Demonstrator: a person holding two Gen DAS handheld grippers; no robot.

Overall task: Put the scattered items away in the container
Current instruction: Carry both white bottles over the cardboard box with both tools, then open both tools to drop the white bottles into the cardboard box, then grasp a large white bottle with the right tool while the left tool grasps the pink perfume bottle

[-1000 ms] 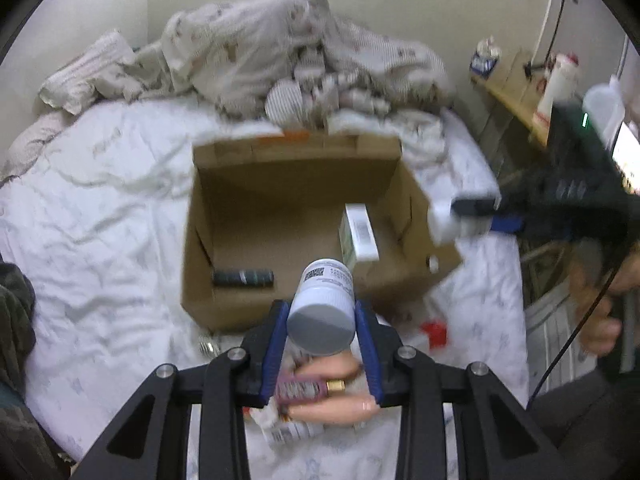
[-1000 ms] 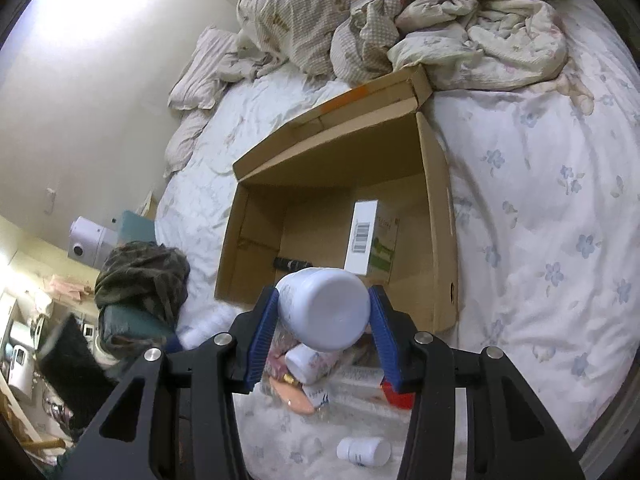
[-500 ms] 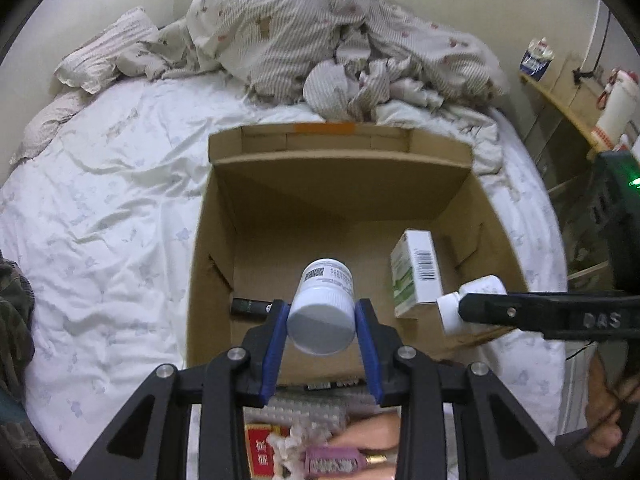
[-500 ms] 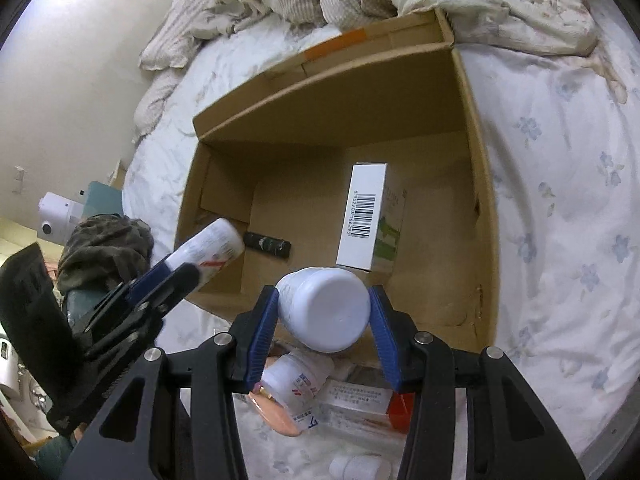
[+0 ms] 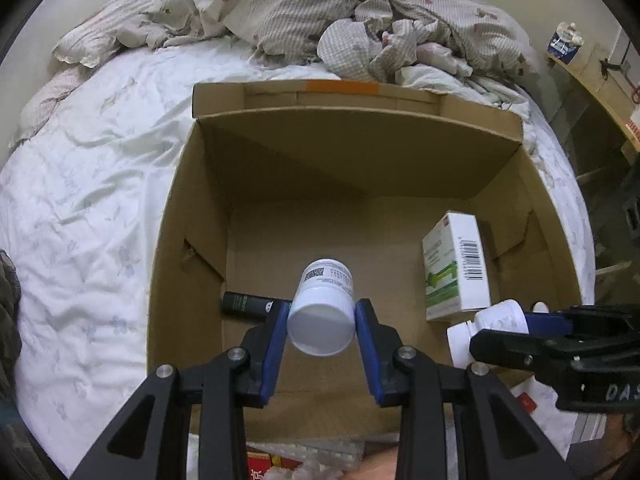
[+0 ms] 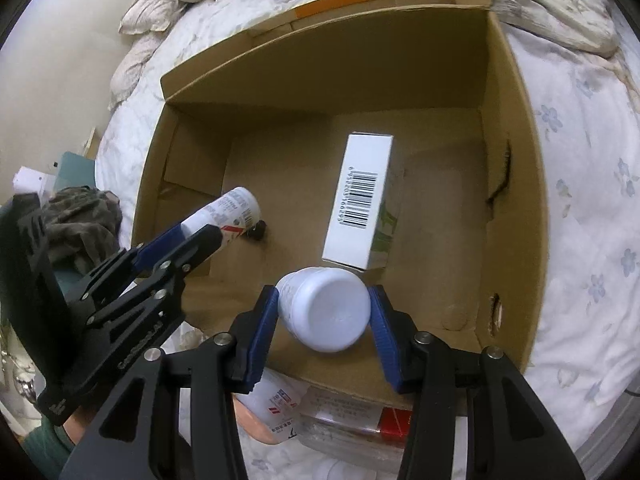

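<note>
An open cardboard box [image 5: 360, 148] lies on the bed, and both grippers hang over its near half, pointing down into it. My left gripper [image 5: 322, 312] is shut on a slim white bottle [image 5: 326, 292] with a printed label. My right gripper [image 6: 323, 300] is shut on a wider white bottle [image 6: 324, 314]. Each gripper also shows in the other's view: the left gripper [image 6: 200, 232] with its bottle [image 6: 230, 214], the right gripper [image 5: 508, 330] with its own [image 5: 486, 326]. On the box floor [image 6: 440, 200] lie a white and green carton [image 6: 360, 204] and a black tube [image 5: 248, 304].
Loose items stay on the sheet in front of the box: a labelled white bottle [image 6: 276, 404], a clear packet [image 6: 348, 420] and a red pack [image 5: 264, 466]. A crumpled duvet [image 5: 340, 12] is heaped behind the box. A wooden shelf [image 5: 592, 76] runs along the right.
Both grippers have moved forward and down with their bottles, from above the loose items to over the box's near half. The box now fills both views.
</note>
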